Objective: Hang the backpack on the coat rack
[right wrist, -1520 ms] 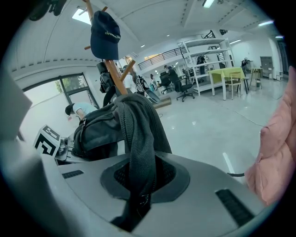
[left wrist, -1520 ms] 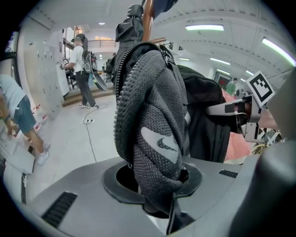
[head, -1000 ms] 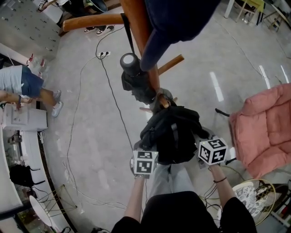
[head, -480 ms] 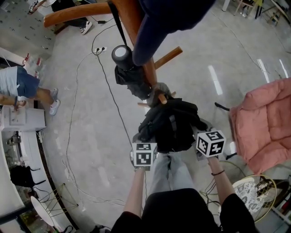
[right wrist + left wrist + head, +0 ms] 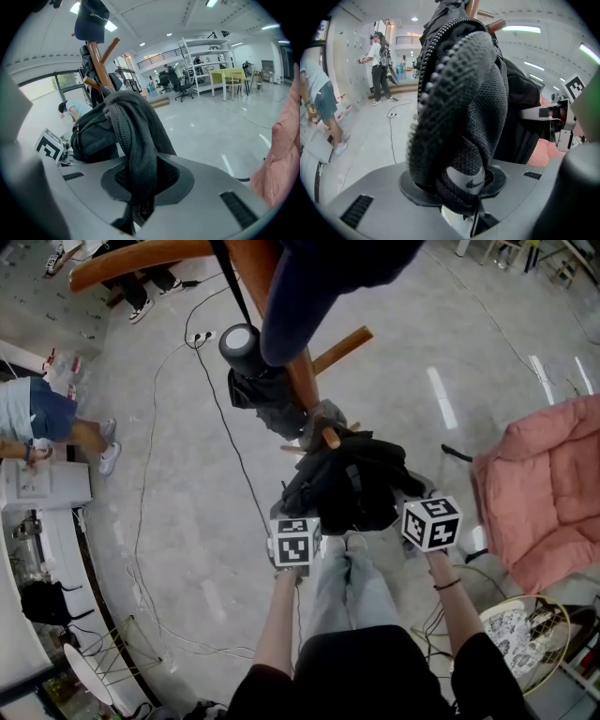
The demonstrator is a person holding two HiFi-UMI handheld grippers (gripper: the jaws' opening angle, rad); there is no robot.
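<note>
A black backpack (image 5: 352,484) hangs bunched against the wooden coat rack (image 5: 291,352), its top at a short peg (image 5: 328,437). My left gripper (image 5: 298,521) is under its left side. Black mesh fabric of the backpack (image 5: 459,93) sits between the jaws of the left gripper (image 5: 464,206), which are opening. On the bag's right side, my right gripper (image 5: 410,507) holds on. There the right gripper (image 5: 136,206) is shut on a zippered fold of the backpack (image 5: 126,131). The rack (image 5: 98,61) stands behind it.
A dark cap (image 5: 319,287) and a black bundle (image 5: 258,381) hang higher on the rack. A pink coat (image 5: 553,493) lies on a seat at the right. Near it sits a wire basket (image 5: 520,643). Cables (image 5: 225,437) cross the floor. A person (image 5: 47,418) bends over at the left.
Both grippers and the backpack have shifted toward the rack's peg and sunk slightly. The bag's top now rests against the peg.
</note>
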